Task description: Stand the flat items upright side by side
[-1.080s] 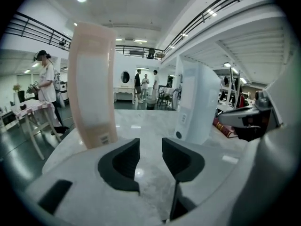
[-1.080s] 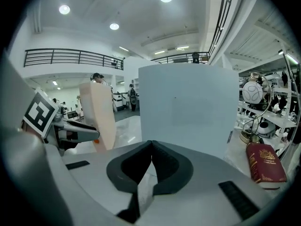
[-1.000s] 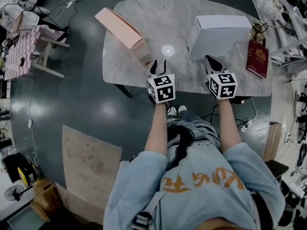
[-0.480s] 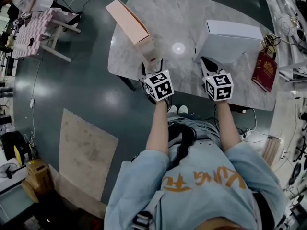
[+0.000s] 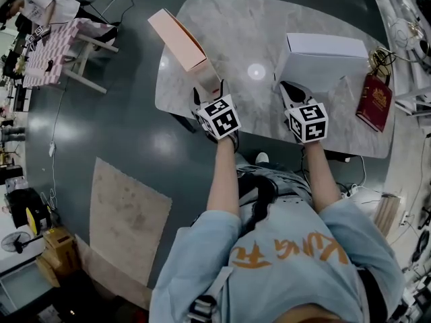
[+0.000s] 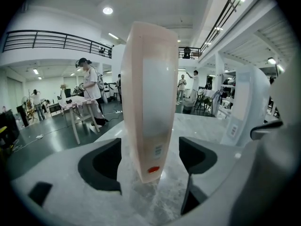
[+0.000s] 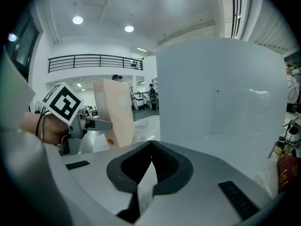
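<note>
Left gripper jaws have just been opening, clearing the upright pink box between them. Right gripper is sitting closed, empty, beside the upright white box. Boxes are standing well apart on the table; bringing them together is evidently remaining.

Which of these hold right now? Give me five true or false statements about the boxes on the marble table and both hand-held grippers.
1. The pink box stands upright on the marble table. True.
2. The left hand-held gripper is clamped on the pink box. False: its jaws have just been opening and stand apart, with the box between them but not pressed.
3. The right hand-held gripper is shut and holds nothing. True.
4. The white box lies flat. False: it stands upright.
5. The red item sits between the two boxes. False: it lies to the right of the white box.
</note>
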{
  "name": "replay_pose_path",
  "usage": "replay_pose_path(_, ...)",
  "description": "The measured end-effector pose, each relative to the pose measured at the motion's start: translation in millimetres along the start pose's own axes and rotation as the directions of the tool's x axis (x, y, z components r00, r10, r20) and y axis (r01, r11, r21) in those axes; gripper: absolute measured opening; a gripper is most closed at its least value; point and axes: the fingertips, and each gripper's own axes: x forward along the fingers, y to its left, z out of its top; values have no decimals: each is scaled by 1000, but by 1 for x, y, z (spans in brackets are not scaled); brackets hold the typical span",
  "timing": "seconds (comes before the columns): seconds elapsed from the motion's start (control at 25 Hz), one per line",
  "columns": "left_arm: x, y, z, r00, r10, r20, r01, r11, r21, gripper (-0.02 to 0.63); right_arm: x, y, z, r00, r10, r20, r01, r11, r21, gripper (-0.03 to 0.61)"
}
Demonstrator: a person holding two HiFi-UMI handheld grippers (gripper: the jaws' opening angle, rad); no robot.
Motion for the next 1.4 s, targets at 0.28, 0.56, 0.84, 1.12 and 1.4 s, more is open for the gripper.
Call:
replay_pose_path(0.28, 23, 9, 17, 1000, -25, 17, 24, 999, 21, 408, 8, 3, 4, 1000, -6, -1, 6, 1000, 23, 2)
replay_pose_path(0.56, 47, 7, 29, 995, -90, 39, 84, 987, 135, 413, 26, 9, -4, 997, -73, -37, 75, 995, 58, 2)
replay_pose_path(0.84, 70, 19, 46, 977, -202, 63, 189, 967, 171, 399, 37, 16, -2, 978, -201, -61, 207, 973, 103, 2)
replay_pose_path(1.12, 89, 13, 62, 943, -325, 69, 295, 915, 275, 394, 38, 6, 5, 916, -394, -79, 402, 904, 147, 2)
replay_pose_path(1.4, 111, 20, 75, 910, -410, 62, 371, 873, 315, 394, 32, 2, 2, 803, -583, -125, 596, 779, 197, 15)
